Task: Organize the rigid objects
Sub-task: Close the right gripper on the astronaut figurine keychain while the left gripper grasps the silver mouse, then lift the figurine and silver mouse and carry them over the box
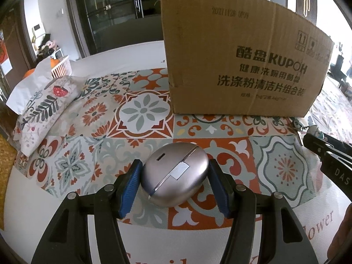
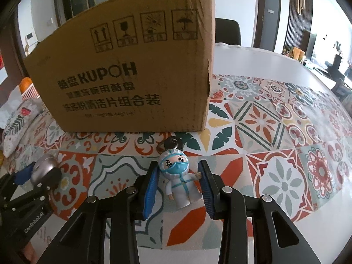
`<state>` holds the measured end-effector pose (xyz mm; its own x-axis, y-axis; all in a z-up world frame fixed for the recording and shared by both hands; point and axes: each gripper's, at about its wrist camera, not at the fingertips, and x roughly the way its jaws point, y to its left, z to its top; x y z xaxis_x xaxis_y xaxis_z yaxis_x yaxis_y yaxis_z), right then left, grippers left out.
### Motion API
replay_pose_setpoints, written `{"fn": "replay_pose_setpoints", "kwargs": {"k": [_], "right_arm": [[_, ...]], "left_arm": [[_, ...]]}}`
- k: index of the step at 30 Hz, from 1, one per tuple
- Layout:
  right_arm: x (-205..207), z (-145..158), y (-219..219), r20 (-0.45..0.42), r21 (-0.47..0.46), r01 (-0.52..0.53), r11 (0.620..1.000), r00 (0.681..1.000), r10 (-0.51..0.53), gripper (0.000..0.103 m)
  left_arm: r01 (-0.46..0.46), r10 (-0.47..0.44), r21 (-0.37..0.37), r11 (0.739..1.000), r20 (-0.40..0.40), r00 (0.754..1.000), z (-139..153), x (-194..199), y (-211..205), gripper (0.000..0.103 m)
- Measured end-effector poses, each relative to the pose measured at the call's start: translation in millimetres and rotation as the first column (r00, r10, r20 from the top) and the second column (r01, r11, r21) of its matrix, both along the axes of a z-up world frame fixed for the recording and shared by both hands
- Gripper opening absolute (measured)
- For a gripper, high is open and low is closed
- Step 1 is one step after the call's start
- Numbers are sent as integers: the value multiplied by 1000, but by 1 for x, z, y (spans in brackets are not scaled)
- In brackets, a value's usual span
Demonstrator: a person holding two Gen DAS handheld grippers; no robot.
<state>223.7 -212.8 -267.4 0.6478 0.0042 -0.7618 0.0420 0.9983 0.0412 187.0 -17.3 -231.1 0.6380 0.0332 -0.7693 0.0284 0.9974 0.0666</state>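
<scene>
A silver oval earbud case (image 1: pixel 175 173) lies on the patterned tablecloth (image 1: pixel 143 110), and my left gripper (image 1: pixel 175 162) is shut on it, blue pads pressed to both sides. The same case (image 2: pixel 44 165) and left gripper (image 2: pixel 33 176) show at the far left of the right wrist view. A small figurine keychain (image 2: pixel 178 180) in a white suit and blue mask lies on its back, key ring toward the box. My right gripper (image 2: pixel 178 165) is shut on it, pads against its head and outstretched arm. In the left wrist view the right gripper (image 1: pixel 319 147) and the figurine (image 1: pixel 316 132) sit at the right edge.
A tall brown cardboard box (image 1: pixel 242 55) (image 2: pixel 132 77) stands just beyond both grippers. A floral fabric tissue pouch (image 1: pixel 44 103) lies at the left, with a white basket (image 1: pixel 61 67) behind it. The patterned cloth (image 2: pixel 286 132) runs on to the right of the box.
</scene>
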Motion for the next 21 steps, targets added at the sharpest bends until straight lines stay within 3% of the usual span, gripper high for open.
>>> {"fn": "replay_pose_setpoints", "kwargs": {"k": [12, 21], "right_arm": [[-23, 29, 7, 44, 3, -2, 1000, 999, 2, 37], [-43, 68, 10, 105, 9, -12, 1000, 994, 11, 35]], "left_arm": [[35, -34, -10, 999, 54, 998, 32, -15, 1, 59], [54, -52, -21, 998, 104, 993, 66, -30, 2, 59]]}}
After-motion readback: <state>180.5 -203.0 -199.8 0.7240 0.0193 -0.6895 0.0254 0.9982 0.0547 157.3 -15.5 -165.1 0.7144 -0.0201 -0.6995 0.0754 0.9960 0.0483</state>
